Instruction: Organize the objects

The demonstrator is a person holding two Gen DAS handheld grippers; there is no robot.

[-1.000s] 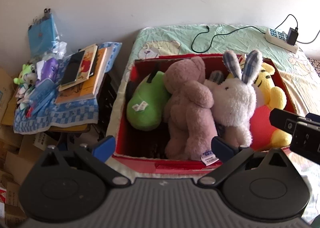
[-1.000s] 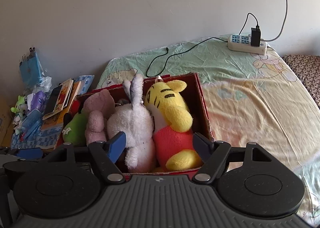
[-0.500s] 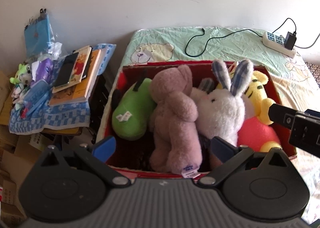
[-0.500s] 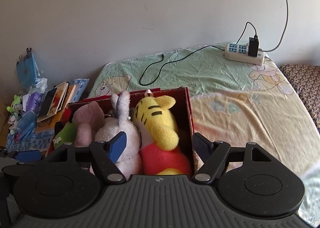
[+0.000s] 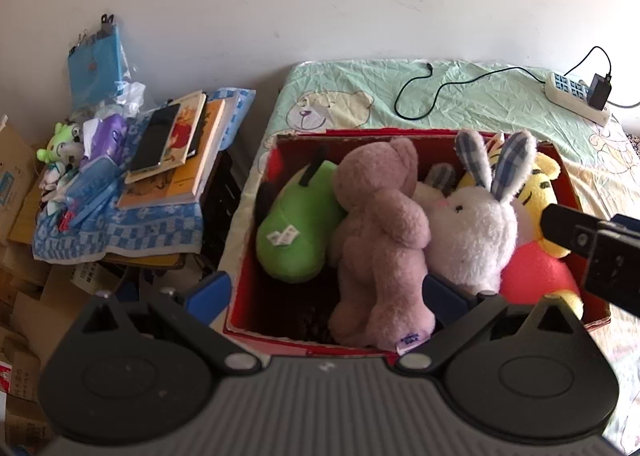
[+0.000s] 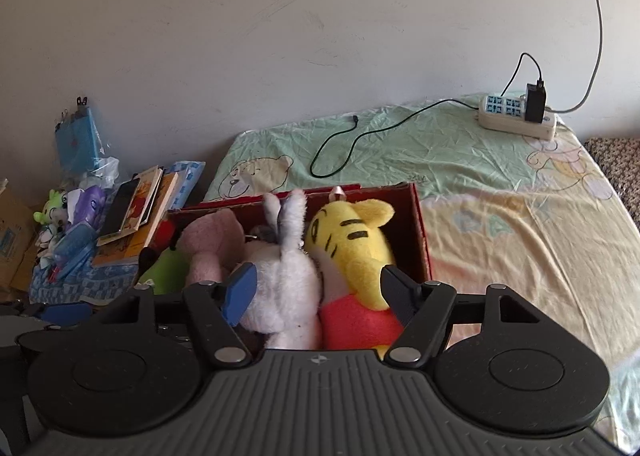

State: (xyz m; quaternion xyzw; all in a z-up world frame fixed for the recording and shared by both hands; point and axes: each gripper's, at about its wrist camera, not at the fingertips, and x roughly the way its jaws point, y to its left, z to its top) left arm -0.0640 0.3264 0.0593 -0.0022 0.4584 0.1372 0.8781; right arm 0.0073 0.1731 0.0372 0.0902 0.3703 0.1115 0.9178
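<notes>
Left view alone is showing green plush (image 5: 296,230) w/ tag; red box (image 5: 400,136) is sitting just ahead of both claws, left claw (image 5: 326,294) & right claw (image 6: 318,288) gaping, empty.

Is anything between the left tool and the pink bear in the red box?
Nothing visible. The left tool is open, and the pink bear lies right ahead between its fingers, inside the red box, pressed between the green plush and white rabbit.

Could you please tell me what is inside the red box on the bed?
The red box holds a green plush, pink bear, white rabbit and yellow tiger. Anything beneath them is hidden.
</notes>
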